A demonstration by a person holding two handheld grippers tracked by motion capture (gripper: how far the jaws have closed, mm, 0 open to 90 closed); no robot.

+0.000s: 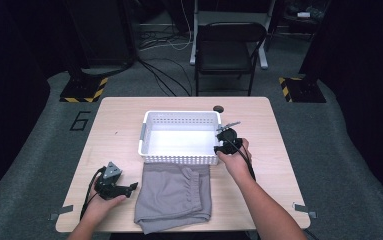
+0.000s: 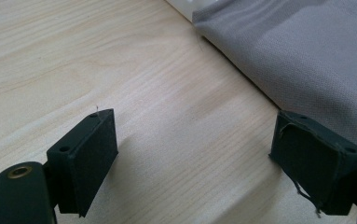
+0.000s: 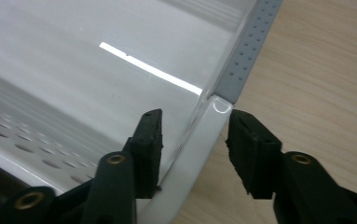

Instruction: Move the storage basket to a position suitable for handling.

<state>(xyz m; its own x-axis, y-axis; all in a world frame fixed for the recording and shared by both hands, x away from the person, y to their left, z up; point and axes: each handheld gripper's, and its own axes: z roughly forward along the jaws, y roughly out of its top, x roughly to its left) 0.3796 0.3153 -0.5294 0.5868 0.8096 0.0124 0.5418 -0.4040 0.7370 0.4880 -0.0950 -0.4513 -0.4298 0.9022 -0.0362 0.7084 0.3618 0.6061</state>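
A white perforated basket [image 1: 144, 136] stands in the middle of the wooden table [image 1: 119, 115]. Folded grey shorts [image 1: 174, 195] lie just in front of it, touching its front wall. My right gripper [image 1: 220, 148] is at the basket's front right corner. In the right gripper view it [image 3: 194, 115] is open, one jaw inside the basket's wall [image 3: 73, 60] and one outside, astride the rim without pinching it. My left gripper [image 1: 133, 187] rests low beside the shorts' left edge. Its jaws [image 2: 195, 121] stand wide open over bare wood, with the grey shorts [image 2: 306, 56] just beyond the right jaw.
A small black round object [image 1: 218, 108] lies on the table behind the basket. A black folding chair [image 1: 229, 50] stands beyond the far edge. Bare wood lies left and right of the basket. Grey grip strips [image 3: 248, 51] line the basket's short rims.
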